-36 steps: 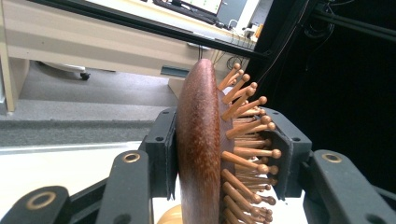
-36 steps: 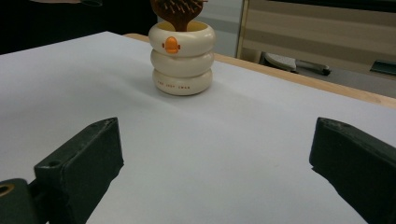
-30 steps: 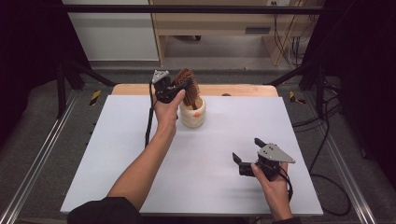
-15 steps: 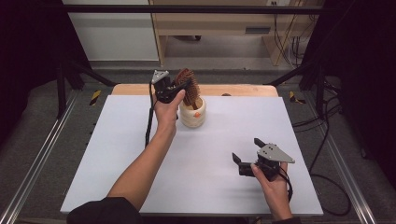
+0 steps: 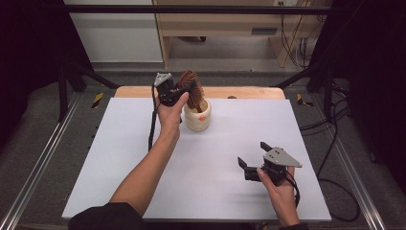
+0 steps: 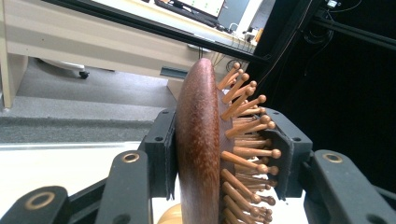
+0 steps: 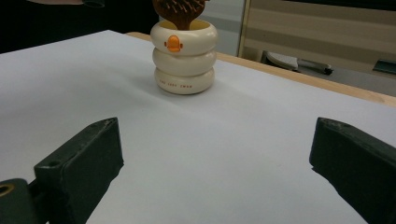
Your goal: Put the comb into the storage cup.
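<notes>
A brown wooden hairbrush (image 5: 193, 89) with peg bristles stands head-up in a cream ringed cup (image 5: 198, 116) at the table's far middle. My left gripper (image 5: 187, 92) is shut on the brush head; in the left gripper view the brush (image 6: 201, 149) sits between both pads, bristles toward the right-hand one. My right gripper (image 5: 253, 158) rests low at the near right of the table, open, nothing between its jaws. In the right gripper view the cup (image 7: 184, 56) with an orange duck-bill mark stands ahead, with the brush (image 7: 178, 11) rising out of it.
The white table top (image 5: 119, 158) has a wooden strip (image 5: 249, 92) along its far edge. Metal rails run along both sides. A wooden desk and cables stand beyond the table on the floor.
</notes>
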Motion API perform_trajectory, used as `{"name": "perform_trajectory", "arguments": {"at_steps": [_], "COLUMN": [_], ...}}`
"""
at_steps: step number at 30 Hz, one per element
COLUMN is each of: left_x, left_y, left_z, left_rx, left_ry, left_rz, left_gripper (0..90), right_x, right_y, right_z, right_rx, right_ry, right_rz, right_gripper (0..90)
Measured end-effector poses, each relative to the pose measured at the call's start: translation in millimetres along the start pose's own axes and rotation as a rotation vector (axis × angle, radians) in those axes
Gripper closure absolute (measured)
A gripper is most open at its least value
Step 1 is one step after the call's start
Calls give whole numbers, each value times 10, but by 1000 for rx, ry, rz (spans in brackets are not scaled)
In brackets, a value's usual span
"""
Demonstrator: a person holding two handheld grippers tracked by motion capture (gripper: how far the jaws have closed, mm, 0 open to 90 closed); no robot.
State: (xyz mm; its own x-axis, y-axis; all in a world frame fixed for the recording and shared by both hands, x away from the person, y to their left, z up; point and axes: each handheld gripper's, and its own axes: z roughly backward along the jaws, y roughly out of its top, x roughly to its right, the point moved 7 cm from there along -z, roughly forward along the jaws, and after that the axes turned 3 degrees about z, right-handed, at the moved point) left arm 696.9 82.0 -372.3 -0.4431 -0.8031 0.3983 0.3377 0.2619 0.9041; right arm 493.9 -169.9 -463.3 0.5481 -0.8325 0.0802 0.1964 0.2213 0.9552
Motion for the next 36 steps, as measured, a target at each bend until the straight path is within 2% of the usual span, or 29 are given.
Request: {"name": "perform_trajectory", "arguments": {"at_steps": [24,36], "left_x": [-71,-151], "left_y": [-5,-16], "left_z": [25,46], "left_rx": [-2,5], "left_ry": [-7,1], "left_rz": [19,50], "left_gripper": [499,493], "right_x": [-7,-13], "right_y": [-1,-3], "right_z": [-6,-9], "right_rx": [-1,-2], "right_ry": [1,2], "right_rz": [2,1], "right_gripper": [28,28]}}
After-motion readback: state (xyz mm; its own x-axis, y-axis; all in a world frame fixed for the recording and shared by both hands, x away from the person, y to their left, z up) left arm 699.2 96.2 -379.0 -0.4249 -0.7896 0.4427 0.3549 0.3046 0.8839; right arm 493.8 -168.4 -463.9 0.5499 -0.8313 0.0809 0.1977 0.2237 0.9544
